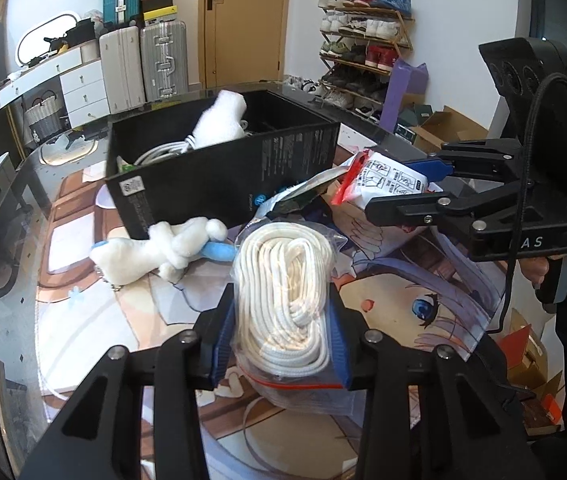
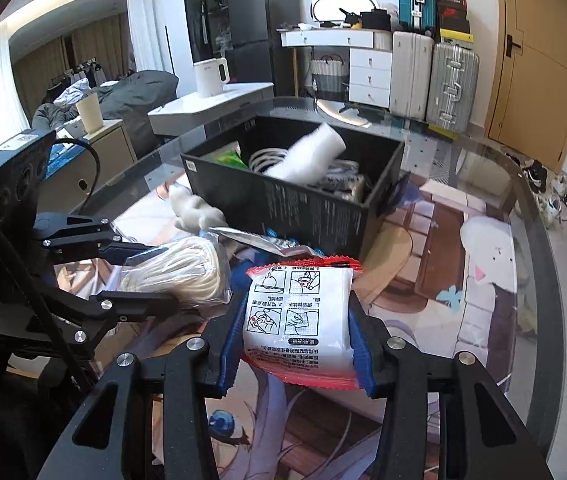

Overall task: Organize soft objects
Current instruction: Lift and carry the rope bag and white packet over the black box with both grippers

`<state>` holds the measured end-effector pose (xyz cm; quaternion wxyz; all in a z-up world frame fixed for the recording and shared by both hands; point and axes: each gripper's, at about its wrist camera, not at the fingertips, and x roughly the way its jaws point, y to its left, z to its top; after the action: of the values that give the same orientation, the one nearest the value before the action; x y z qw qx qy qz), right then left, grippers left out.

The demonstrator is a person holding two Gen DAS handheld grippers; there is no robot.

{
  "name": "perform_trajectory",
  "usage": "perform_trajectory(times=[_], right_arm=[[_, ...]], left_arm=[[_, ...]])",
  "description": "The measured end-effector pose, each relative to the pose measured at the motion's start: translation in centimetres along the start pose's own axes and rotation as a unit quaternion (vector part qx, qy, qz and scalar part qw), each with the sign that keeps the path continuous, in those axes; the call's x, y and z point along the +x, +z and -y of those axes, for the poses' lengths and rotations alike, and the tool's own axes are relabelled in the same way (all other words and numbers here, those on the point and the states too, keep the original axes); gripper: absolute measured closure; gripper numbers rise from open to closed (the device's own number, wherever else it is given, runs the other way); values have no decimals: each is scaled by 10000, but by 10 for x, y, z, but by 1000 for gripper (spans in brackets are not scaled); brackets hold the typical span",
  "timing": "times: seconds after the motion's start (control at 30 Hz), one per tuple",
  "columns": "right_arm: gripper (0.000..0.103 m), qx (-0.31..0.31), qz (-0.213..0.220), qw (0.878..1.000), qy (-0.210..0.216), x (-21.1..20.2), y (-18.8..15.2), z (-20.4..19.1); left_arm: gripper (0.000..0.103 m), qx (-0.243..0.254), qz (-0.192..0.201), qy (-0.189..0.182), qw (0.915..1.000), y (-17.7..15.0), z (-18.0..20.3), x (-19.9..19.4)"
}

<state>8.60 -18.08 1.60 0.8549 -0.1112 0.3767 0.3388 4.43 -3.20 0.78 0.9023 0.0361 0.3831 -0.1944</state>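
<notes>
My left gripper (image 1: 281,320) is shut on a clear zip bag of coiled white rope (image 1: 287,292), held a little above the printed mat. The same bag of rope (image 2: 179,272) and left gripper (image 2: 155,276) show at the left of the right wrist view. My right gripper (image 2: 297,320) is shut on a white and red packet (image 2: 299,316) printed with instruction pictures; that packet (image 1: 387,180) and right gripper (image 1: 407,184) appear at the right of the left wrist view. A black box (image 1: 219,176) behind them holds a white plush, a cable coil and a green item.
A white plush toy with blue parts (image 1: 155,248) lies against the box's front wall. A silver foil pouch (image 2: 255,240) rests between the box (image 2: 295,204) and the held items. The mat covers a round glass table (image 2: 531,216); suitcases, drawers and a shoe rack stand beyond.
</notes>
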Motion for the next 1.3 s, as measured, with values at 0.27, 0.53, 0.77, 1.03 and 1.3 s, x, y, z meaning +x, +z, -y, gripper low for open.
perform_trajectory(times=[0.27,0.53,0.77,1.03,1.3], right_arm=[[56,-171,289,9994,93,-14,8,-15],[56,-170,532,9984,77,-27,12,-18],[56,-81,650,9979,3,-29,17,-19],[56,92,732,9973,-1,-25,23,-19],[56,276,818,9962,-111,-26,38,-15]], left_arm=[[64,-201,395,160,9989,3,-11,-26],[64,-348,664,360,9965,8,-22,-43],[64,-527,785,423,9946,16,-36,-49],[64,-608,998,595,9914,31,-46,-56],[64,-637,1140,554,9899,46,-52,-57]])
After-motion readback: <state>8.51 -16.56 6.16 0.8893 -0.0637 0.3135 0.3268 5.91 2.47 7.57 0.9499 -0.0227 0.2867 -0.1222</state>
